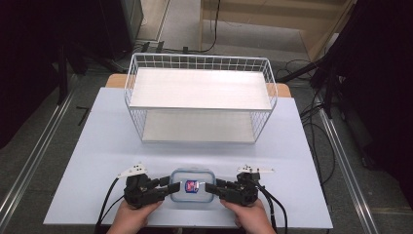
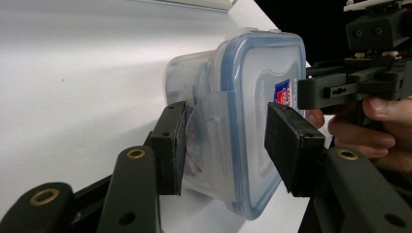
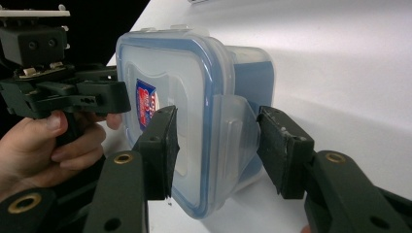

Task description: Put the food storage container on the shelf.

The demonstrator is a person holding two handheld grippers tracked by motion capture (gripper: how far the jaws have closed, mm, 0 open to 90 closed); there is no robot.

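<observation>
Clear lidded box (image 1: 193,187) at table (image 1: 97,161) near edge, contents unclear. Left gripper (image 1: 168,187) clamps left clip; right gripper (image 1: 210,188) straddles right clip, contact unclear. Wire rack (image 1: 199,97) far, shelves bare. Grey floor, cables.

The food container (image 1: 193,187) is clear plastic with a blue-rimmed lid and a small red, white and blue label. Both tools, left (image 1: 168,187) and right (image 1: 212,189), are black with brass-coloured rivets and grey top plates. The bench (image 1: 97,161) is pale lavender-white. The wire basket shelf (image 1: 199,92) is white with 2 white boards.
</observation>
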